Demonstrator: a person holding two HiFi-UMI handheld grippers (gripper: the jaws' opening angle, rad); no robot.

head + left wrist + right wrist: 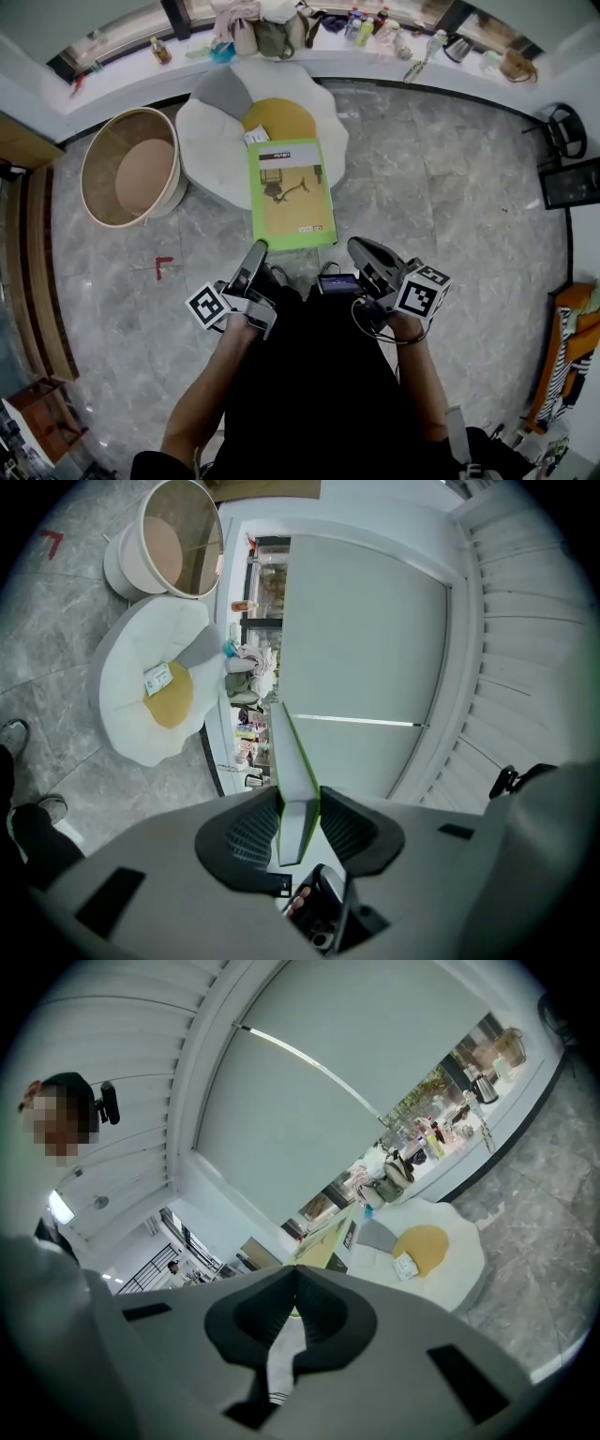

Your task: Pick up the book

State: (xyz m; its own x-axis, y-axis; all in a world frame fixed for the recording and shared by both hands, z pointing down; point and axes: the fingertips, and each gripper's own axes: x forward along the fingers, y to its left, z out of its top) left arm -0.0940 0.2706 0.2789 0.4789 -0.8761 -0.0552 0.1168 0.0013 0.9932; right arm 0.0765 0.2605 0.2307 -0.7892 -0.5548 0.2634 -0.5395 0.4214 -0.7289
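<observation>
Jaws on my left gripper (300, 803) are clamped on the green book (291, 192) at its lower left corner, mid-frame; right gripper (292, 1271) is pinched closed just beside it.

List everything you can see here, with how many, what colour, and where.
book: one, green cover, clamped at its near edge in the left gripper
cushion: one, white with a yellow centre, egg-shaped, on the floor beyond the book
card: one, white, on the cushion's yellow centre
basket: one, beige, round, on the floor left of the cushion
floor mark: one, red, left of the grippers
bags: a few, pale, on the windowsill
bottles: several, mixed colours, on the windowsill
kettle: one, dark, on the windowsill's right part
left gripper: one, grey, fingers pressed on the book
right gripper: one, grey, fingers together, beside the book's near right corner
</observation>
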